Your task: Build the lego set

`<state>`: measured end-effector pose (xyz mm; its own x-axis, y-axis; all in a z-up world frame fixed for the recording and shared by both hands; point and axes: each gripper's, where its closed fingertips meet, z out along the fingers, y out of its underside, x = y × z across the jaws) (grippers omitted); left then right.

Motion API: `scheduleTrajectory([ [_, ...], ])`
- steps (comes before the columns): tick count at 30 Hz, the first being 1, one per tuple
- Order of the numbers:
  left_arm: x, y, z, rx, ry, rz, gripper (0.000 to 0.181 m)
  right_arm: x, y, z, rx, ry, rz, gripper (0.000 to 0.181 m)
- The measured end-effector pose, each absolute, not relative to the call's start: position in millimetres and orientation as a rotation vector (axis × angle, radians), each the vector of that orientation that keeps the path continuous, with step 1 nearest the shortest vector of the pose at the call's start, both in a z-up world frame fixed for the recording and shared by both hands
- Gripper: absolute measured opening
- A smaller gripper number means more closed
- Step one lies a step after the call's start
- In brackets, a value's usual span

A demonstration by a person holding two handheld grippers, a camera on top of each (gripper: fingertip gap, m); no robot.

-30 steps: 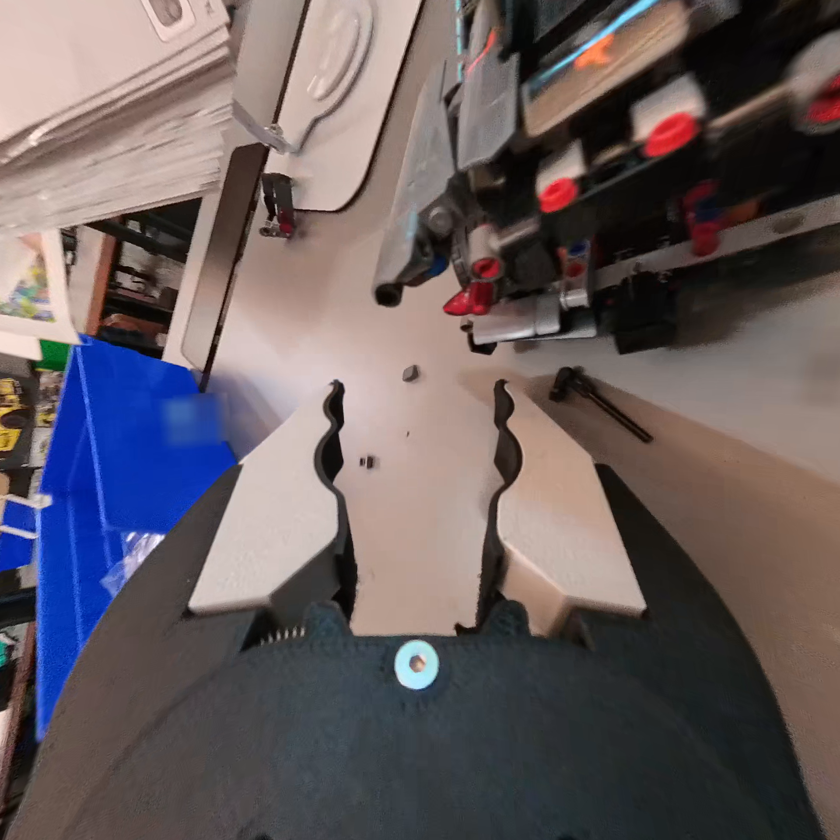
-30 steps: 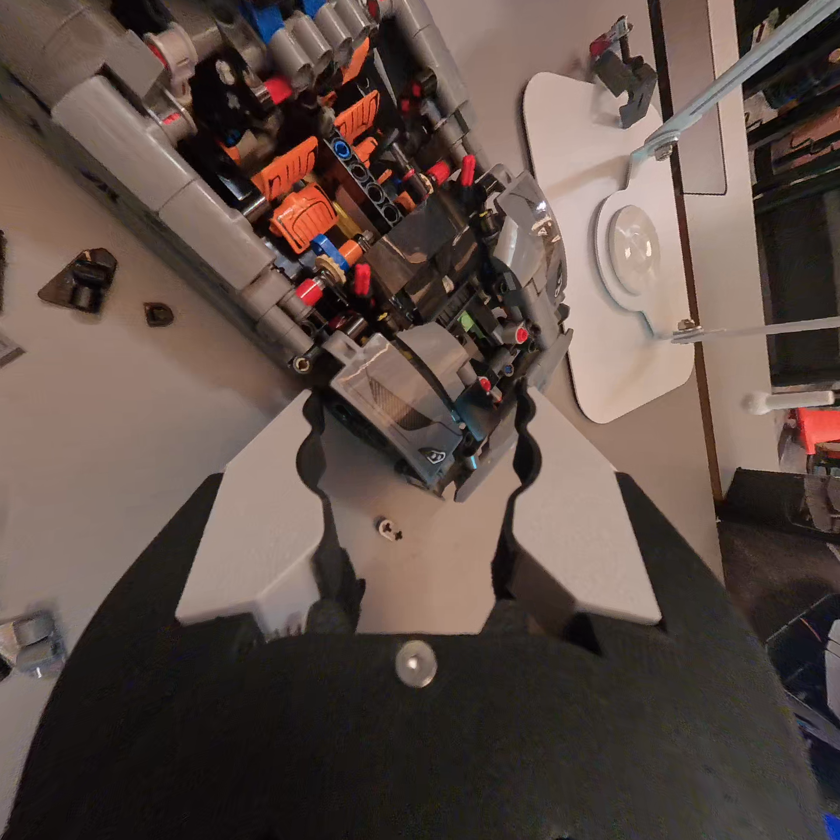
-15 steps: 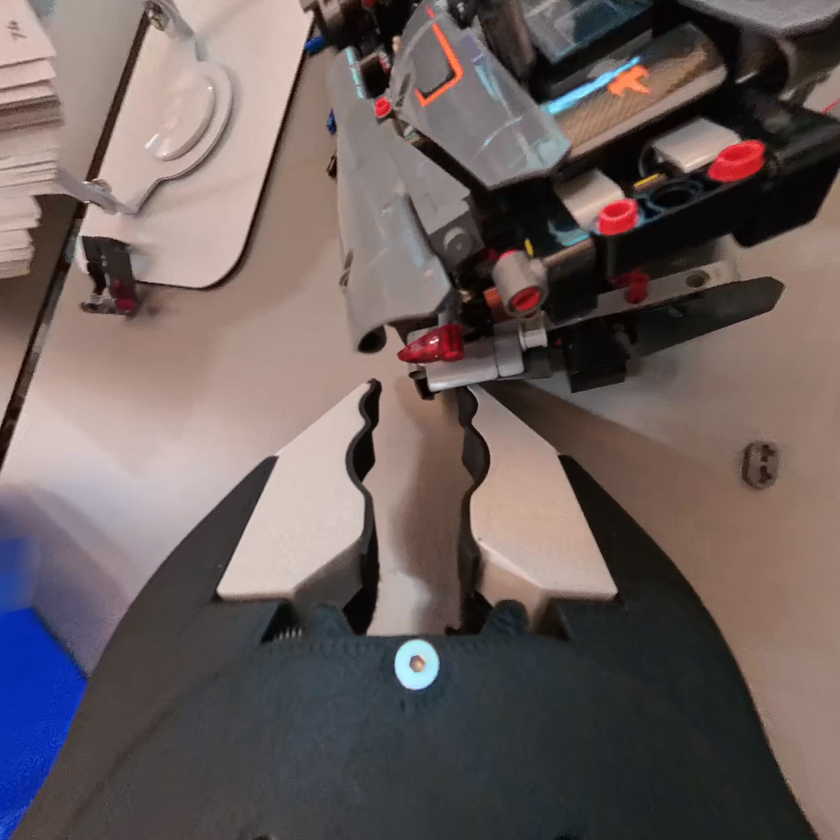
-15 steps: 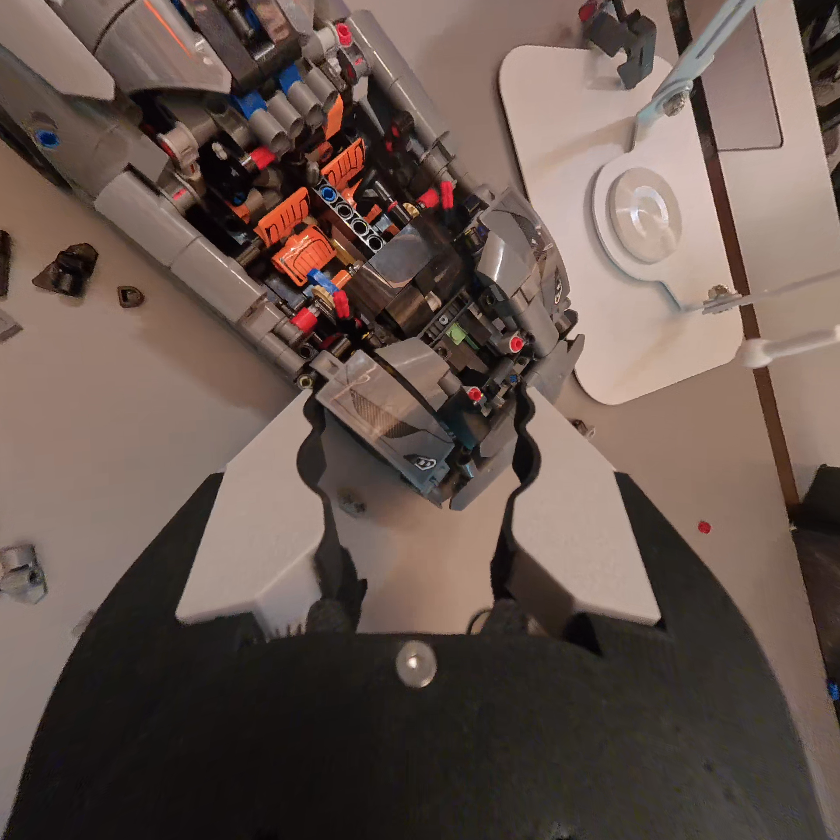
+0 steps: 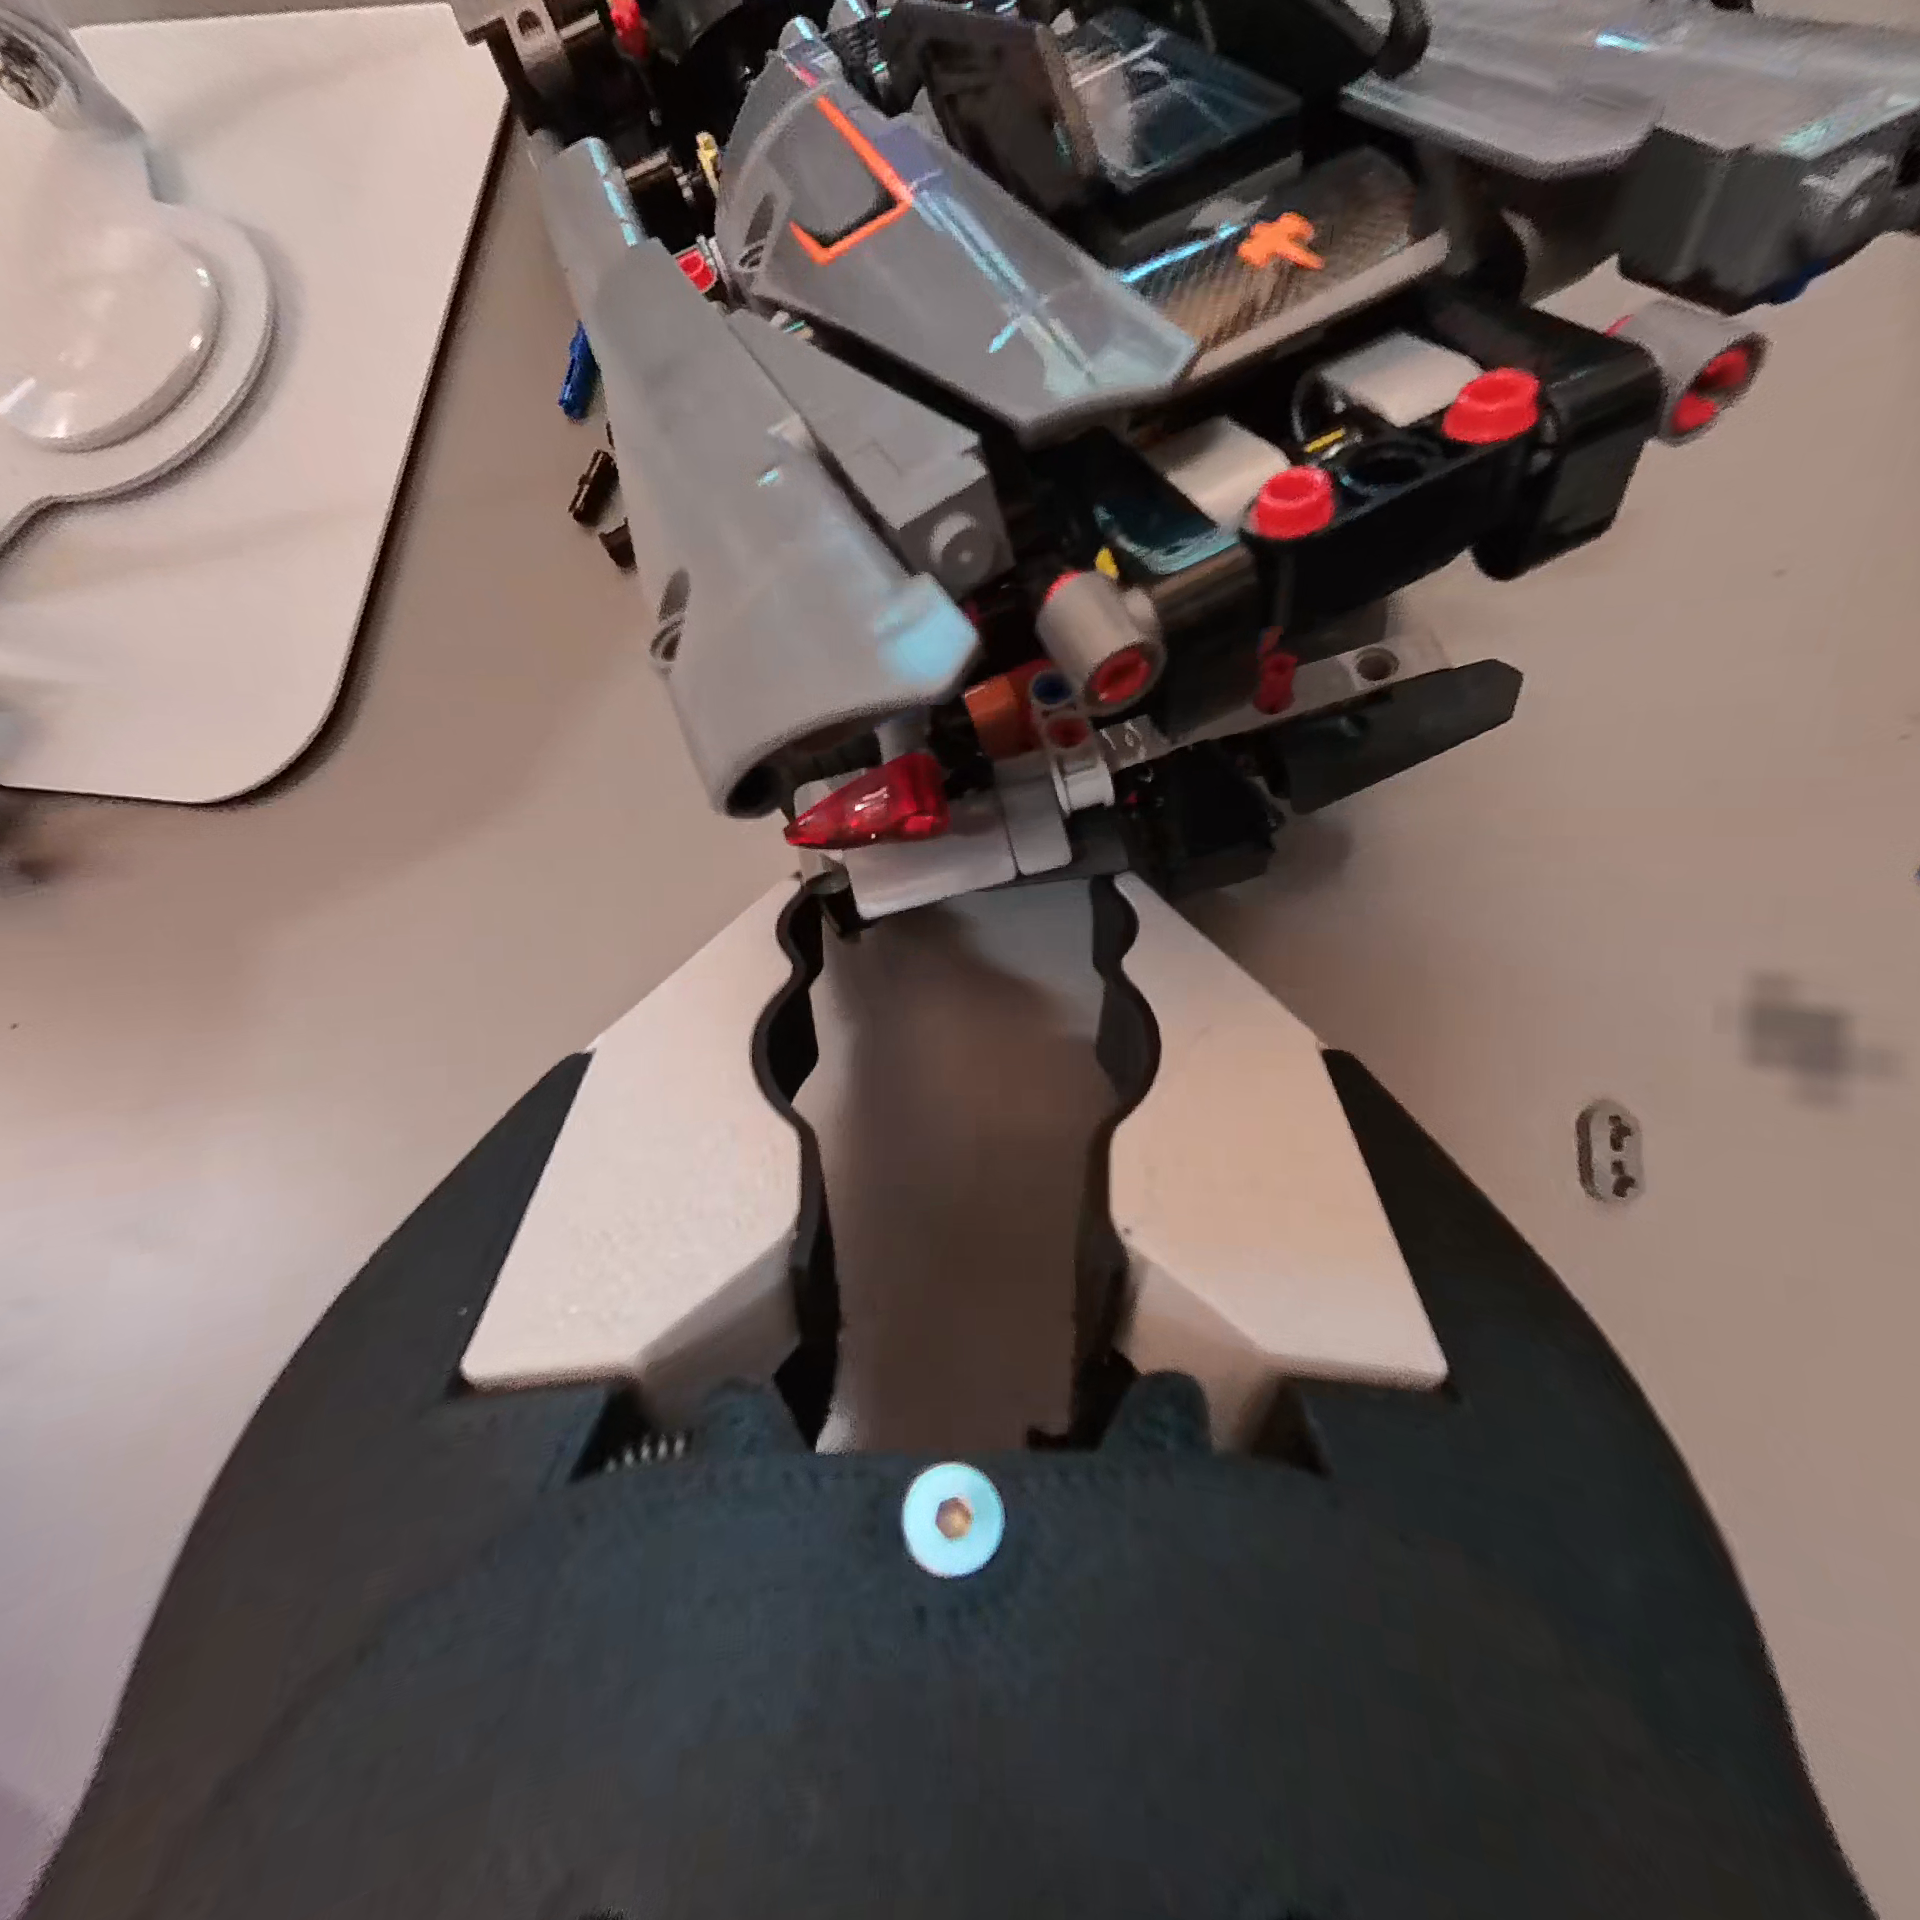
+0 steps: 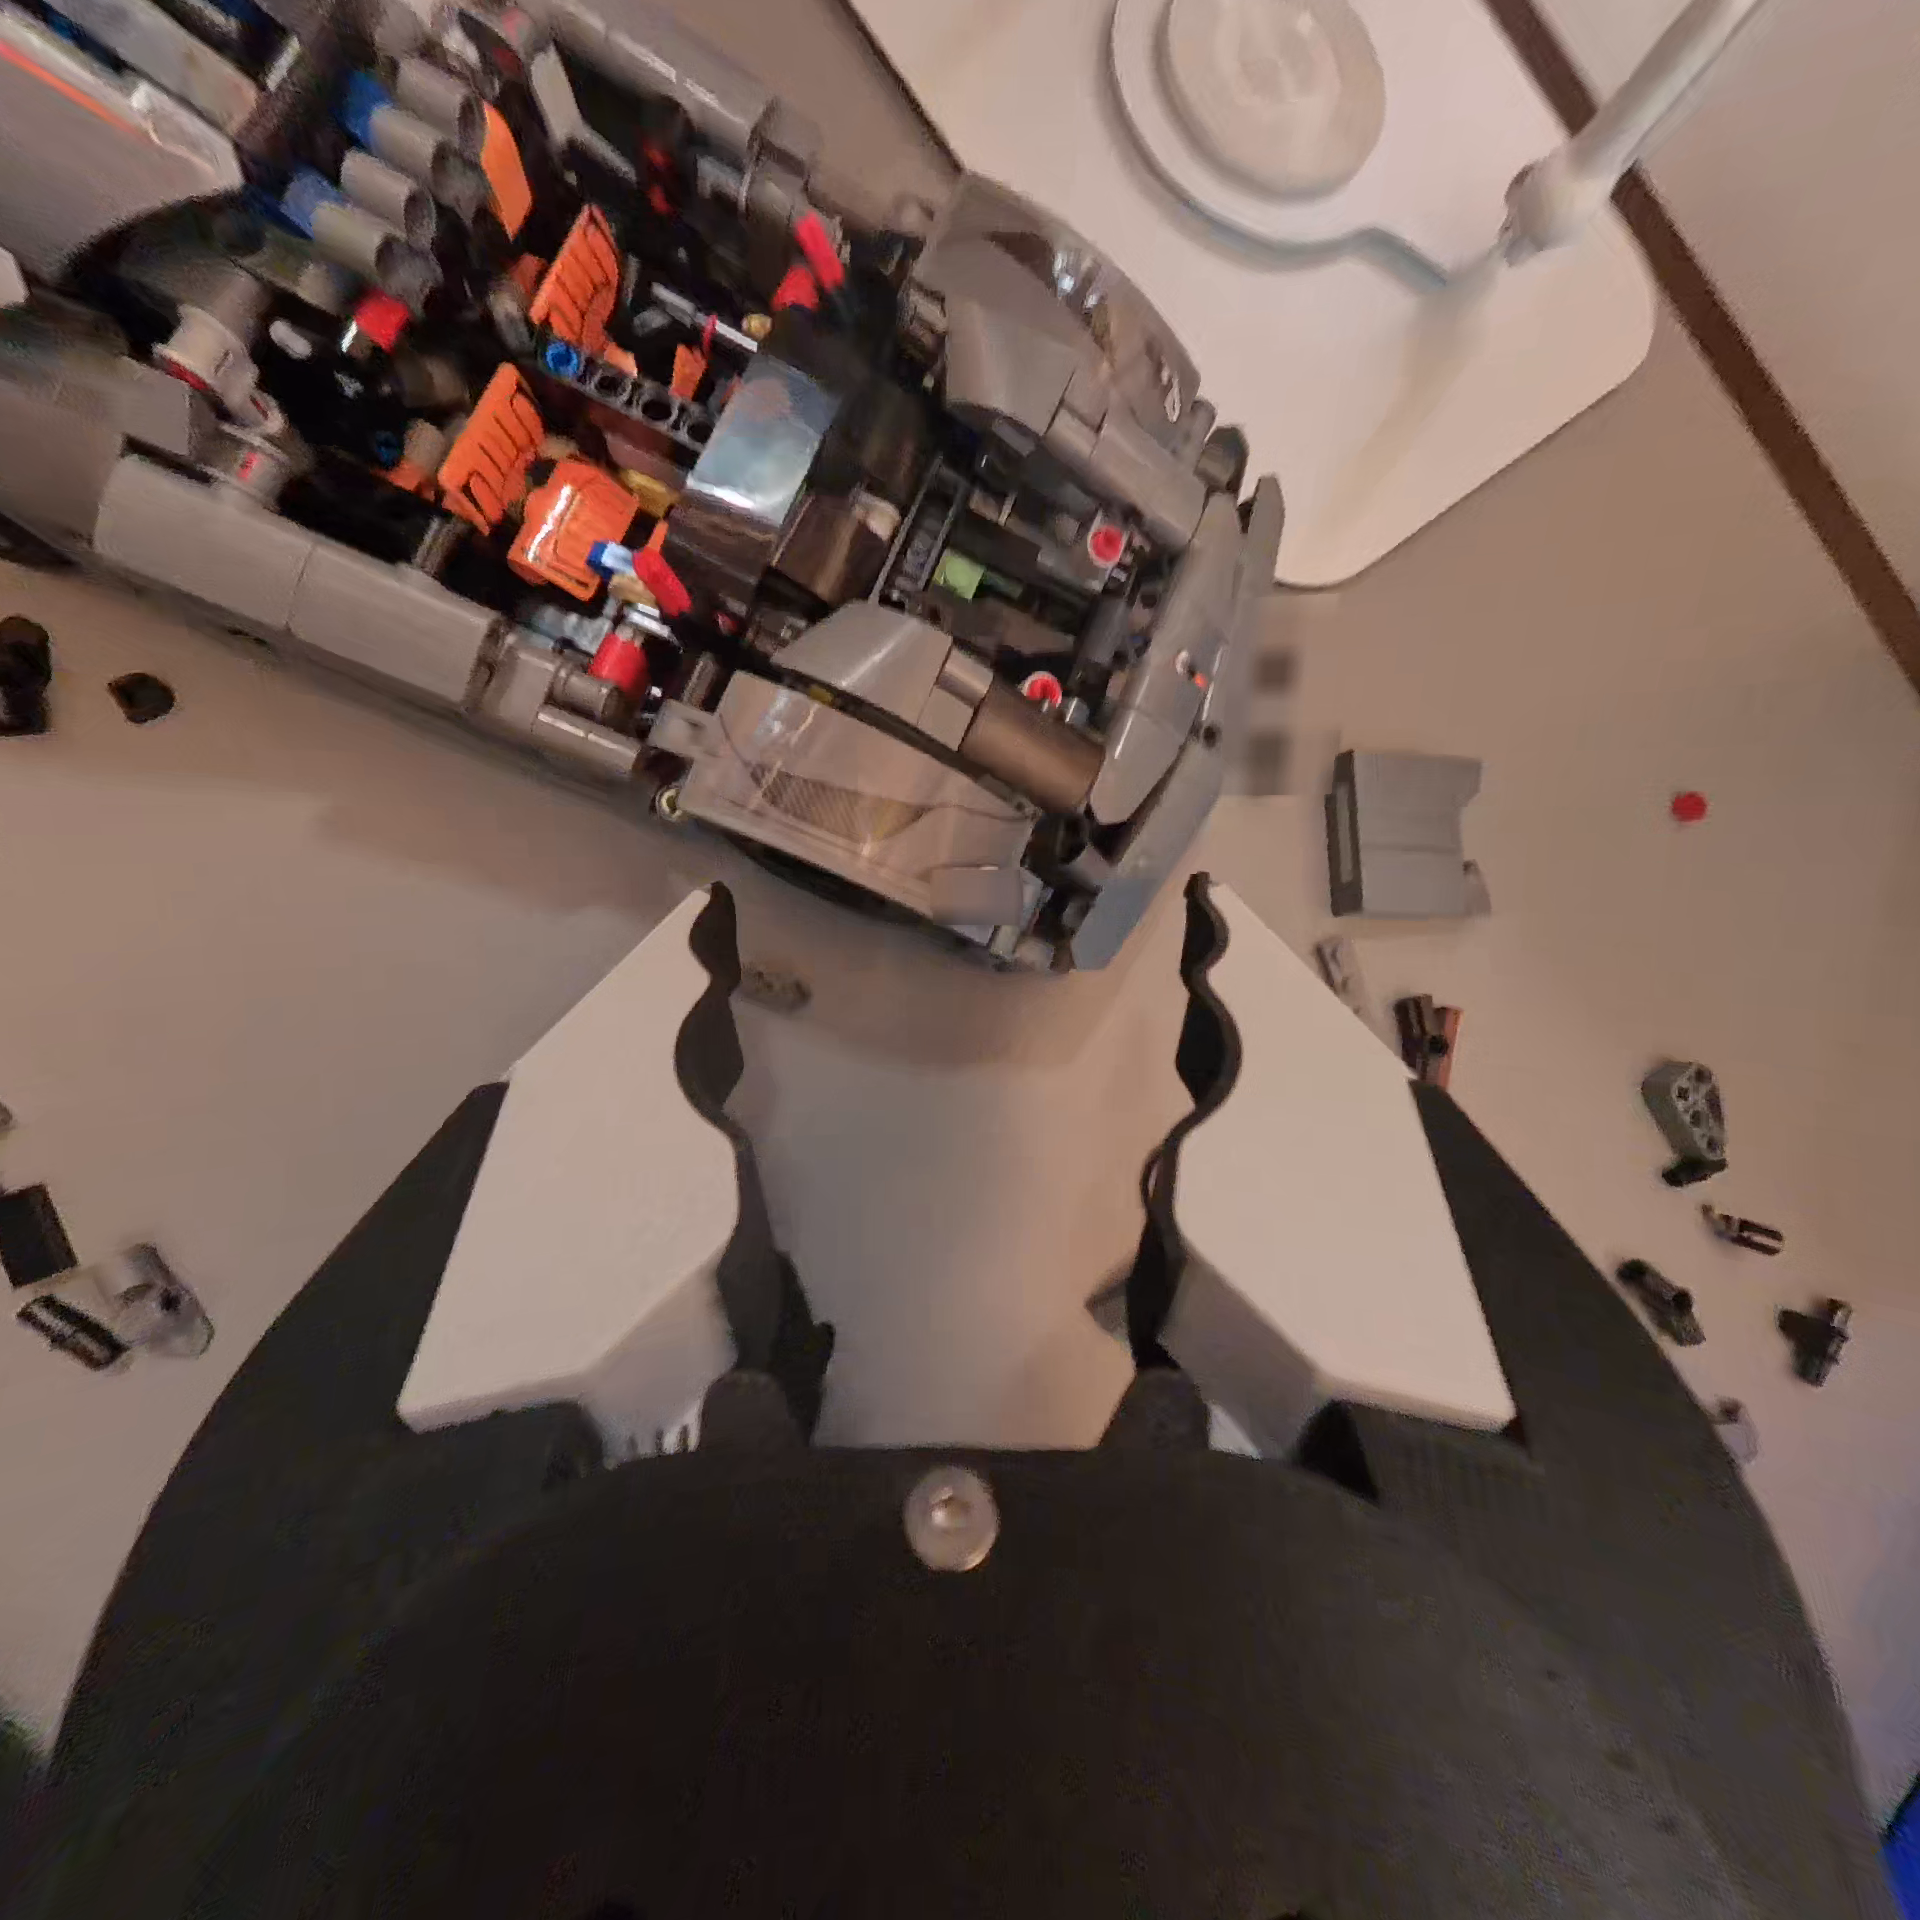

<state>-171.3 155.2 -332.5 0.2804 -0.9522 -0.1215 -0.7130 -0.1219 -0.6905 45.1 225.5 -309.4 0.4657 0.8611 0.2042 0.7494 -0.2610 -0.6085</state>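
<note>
The left hand-held gripper (image 5: pixel 956 904) stands open, its tips seemingly touching the rear of the grey lego car (image 5: pixel 1039 436) on the surface (image 5: pixel 312 1039). The right hand-held gripper (image 6: pixel 951 914) gapes empty at its nose, loose pieces (image 6: pixel 1403 831) nearby.

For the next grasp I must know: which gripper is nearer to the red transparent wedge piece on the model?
Left. The left gripper is open just below the red wedge. The right gripper is open at another end of the model; no wedge shows there.
</note>
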Motion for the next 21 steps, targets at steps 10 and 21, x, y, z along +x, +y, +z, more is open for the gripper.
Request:
scheduleTrajectory([
  [10,-170.1,151.7,-333.9,-1.93,1.471,-0.525,0.048,37.6,230.3,-323.2,-2.141,-1.273,0.426,0.077],
  [21,-180.6,134.0,-335.2,-1.999,1.385,-0.533,0.05,11.7,243.3,-320.4,-2.03,-1.386,0.445,0.077],
])
